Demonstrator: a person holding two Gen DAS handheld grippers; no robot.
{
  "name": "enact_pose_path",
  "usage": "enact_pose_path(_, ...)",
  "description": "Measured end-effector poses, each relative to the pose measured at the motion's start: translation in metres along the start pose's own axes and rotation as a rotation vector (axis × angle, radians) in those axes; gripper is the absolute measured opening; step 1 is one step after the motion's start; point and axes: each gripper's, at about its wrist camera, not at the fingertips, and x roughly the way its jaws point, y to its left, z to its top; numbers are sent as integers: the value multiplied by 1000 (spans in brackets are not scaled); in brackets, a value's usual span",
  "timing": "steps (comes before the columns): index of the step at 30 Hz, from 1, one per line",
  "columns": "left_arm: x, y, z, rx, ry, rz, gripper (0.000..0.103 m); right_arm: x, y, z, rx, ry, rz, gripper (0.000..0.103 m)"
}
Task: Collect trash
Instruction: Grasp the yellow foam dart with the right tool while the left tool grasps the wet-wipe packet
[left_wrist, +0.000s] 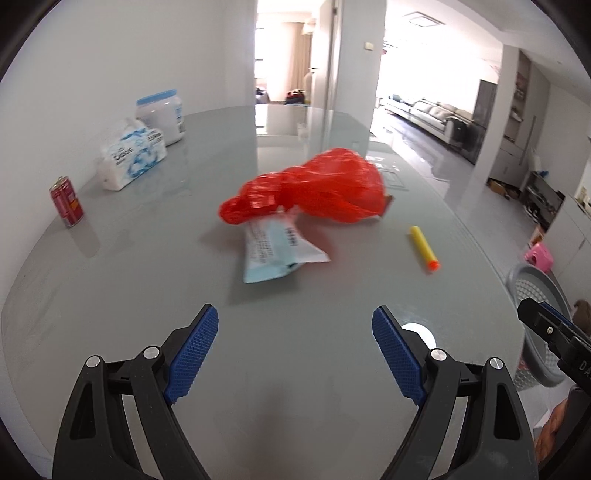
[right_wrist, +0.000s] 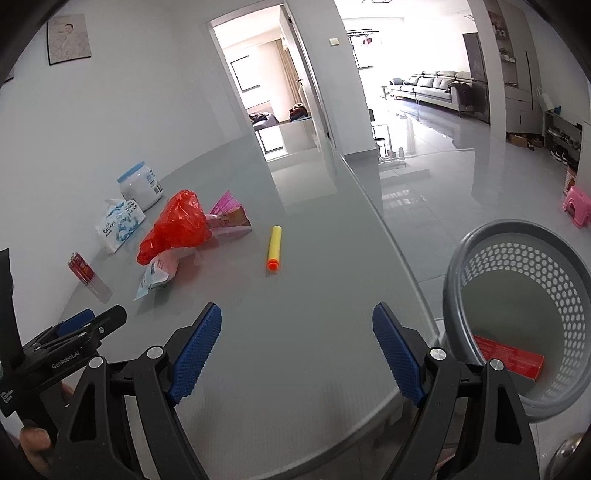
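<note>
A crumpled red plastic bag (left_wrist: 317, 184) (right_wrist: 177, 225) lies mid-table on a light blue wrapper (left_wrist: 273, 251) (right_wrist: 155, 275). A pink wrapper (right_wrist: 229, 218) lies behind the bag. A yellow foam dart with an orange tip (left_wrist: 424, 248) (right_wrist: 274, 248) lies to the right. A grey perforated basket (right_wrist: 517, 314) (left_wrist: 535, 295) stands off the table's right edge with a red box (right_wrist: 509, 358) inside. My left gripper (left_wrist: 295, 350) is open and empty, short of the blue wrapper. My right gripper (right_wrist: 297, 347) is open and empty over the table near the basket.
A red can (left_wrist: 66, 205) (right_wrist: 82, 267), a tissue pack (left_wrist: 129, 157) (right_wrist: 118, 223) and a white jar with a blue lid (left_wrist: 162, 114) (right_wrist: 141, 184) stand along the wall at the left. The grey glass table (left_wrist: 147, 295) ends at the right, floor beyond. A pink stool (right_wrist: 578, 205) is on the floor.
</note>
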Motion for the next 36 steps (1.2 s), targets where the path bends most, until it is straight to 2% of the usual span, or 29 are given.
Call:
enact_pose_path(8, 18, 26, 15, -29, -4, 53, 84, 69, 20, 30, -57, 83, -28, 80)
enact_pose_path(13, 33, 37, 23, -53, 9, 61, 84, 105, 30, 43, -95, 115, -99, 80)
enact_pose_path(19, 44, 40, 30, -61, 15, 61, 84, 132, 32, 58, -99, 149, -144, 79)
enact_pose_path(22, 47, 40, 31, -63, 15, 59, 84, 145, 35, 60, -107, 193, -160, 66)
enact_pose_path(25, 49, 41, 32, -70, 18, 58, 84, 148, 41, 62, -134, 187, -175, 61)
enact_pose_path(28, 50, 41, 33, -79, 23, 56, 84, 151, 49, 61, -166, 183, -188, 50)
enact_pose_path(29, 50, 41, 34, -80, 23, 56, 84, 151, 50, 60, -173, 180, -190, 42)
enact_pose_path(30, 50, 41, 33, -81, 23, 55, 84, 150, 50, 60, -177, 175, -191, 30)
enact_pose_path(31, 50, 41, 34, -81, 23, 55, 84, 149, 50, 59, -177, 171, -189, 25)
enact_pose_path(32, 51, 40, 34, -81, 24, 54, 84, 148, 49, 58, -175, 169, -179, 15)
enact_pose_path(33, 51, 40, 34, -81, 25, 52, 84, 146, 48, 57, -170, 169, -160, 12)
enact_pose_path(36, 54, 41, 34, -89, 37, 37, 84, 136, 39, 52, -121, 158, -85, 12)
